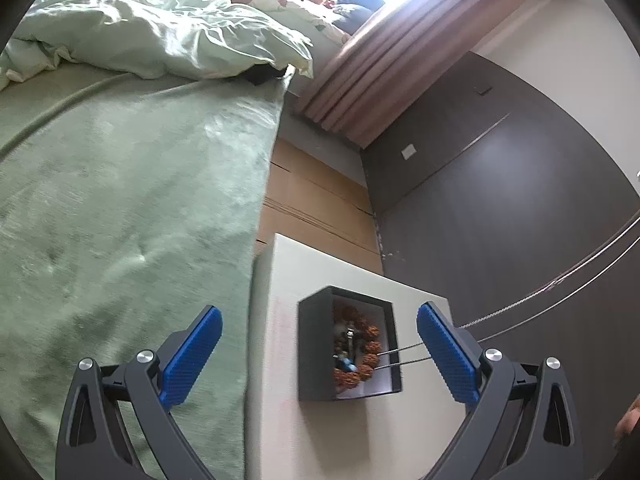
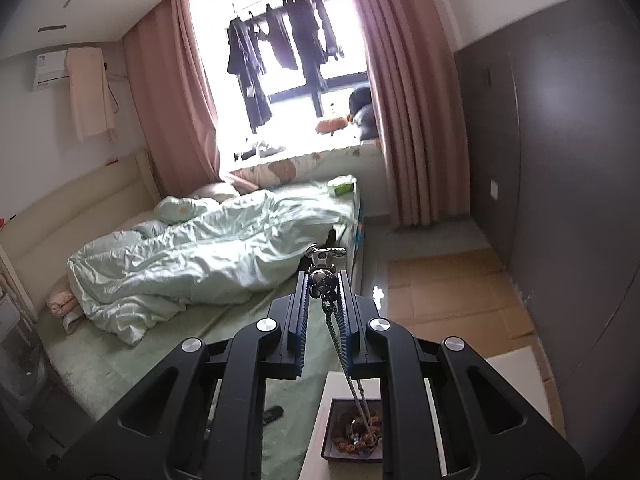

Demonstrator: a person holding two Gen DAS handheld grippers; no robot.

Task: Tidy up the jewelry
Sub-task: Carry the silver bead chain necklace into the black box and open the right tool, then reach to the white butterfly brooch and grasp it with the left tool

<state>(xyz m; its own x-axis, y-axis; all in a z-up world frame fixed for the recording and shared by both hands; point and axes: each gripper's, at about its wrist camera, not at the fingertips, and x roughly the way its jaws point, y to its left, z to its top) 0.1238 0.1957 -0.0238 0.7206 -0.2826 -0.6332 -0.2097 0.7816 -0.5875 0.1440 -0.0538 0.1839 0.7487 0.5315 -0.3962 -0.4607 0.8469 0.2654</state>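
Observation:
A small black box [image 1: 316,344] with a white lining stands on a pale table top [image 1: 280,360]. It holds a brown bead bracelet [image 1: 366,354] and other small pieces. My left gripper [image 1: 320,356] is open and empty, its blue pads on either side of the box. My right gripper [image 2: 323,292] is shut on a silver chain necklace [image 2: 322,276], held high above the box [image 2: 352,432]. The chain [image 2: 348,372] hangs taut down into the box. In the left wrist view it runs as two thin strands [image 1: 404,354] out of the box to the right.
A bed with a green blanket [image 1: 120,220] lies left of the table, with a pale crumpled duvet [image 2: 192,256] on it. A dark wall [image 1: 500,208], pink curtains [image 2: 404,92] and cardboard on the floor [image 2: 448,292] are to the right.

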